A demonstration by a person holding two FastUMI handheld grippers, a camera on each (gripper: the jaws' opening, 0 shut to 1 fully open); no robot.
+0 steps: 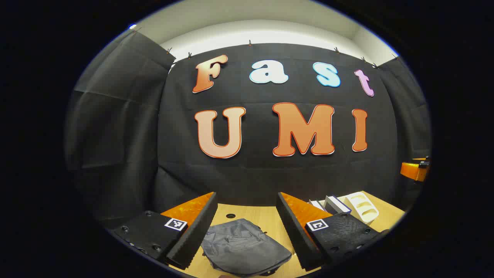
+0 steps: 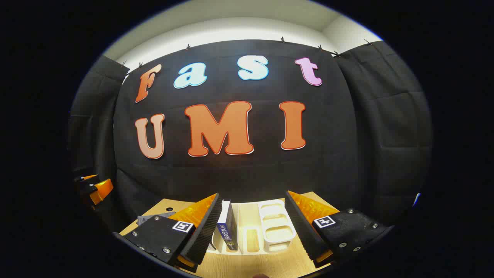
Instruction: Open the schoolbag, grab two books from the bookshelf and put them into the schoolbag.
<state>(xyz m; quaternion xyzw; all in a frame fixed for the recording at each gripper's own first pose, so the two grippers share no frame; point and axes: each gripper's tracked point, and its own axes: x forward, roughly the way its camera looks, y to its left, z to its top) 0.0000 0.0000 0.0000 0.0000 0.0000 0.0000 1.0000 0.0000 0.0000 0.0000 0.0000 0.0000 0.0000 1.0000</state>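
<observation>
A grey schoolbag (image 1: 243, 247) lies flat on the wooden table (image 1: 262, 218), zipped as far as I can tell. My left gripper (image 1: 247, 227) hovers open above it, fingers on either side. A white bookshelf (image 2: 272, 226) stands on the table with books (image 2: 227, 227) upright in its left slots. My right gripper (image 2: 251, 227) is open in front of the shelf, nothing between its fingers. In the left gripper view the bookshelf (image 1: 361, 206) and books (image 1: 334, 204) sit to the right of the bag. A corner of the bag (image 2: 154, 217) shows at the left in the right gripper view.
Black cloth walls close the booth behind and on both sides of the table. The other gripper (image 2: 92, 189) shows at the far left of the right gripper view, and another gripper (image 1: 415, 170) at the far right of the left gripper view.
</observation>
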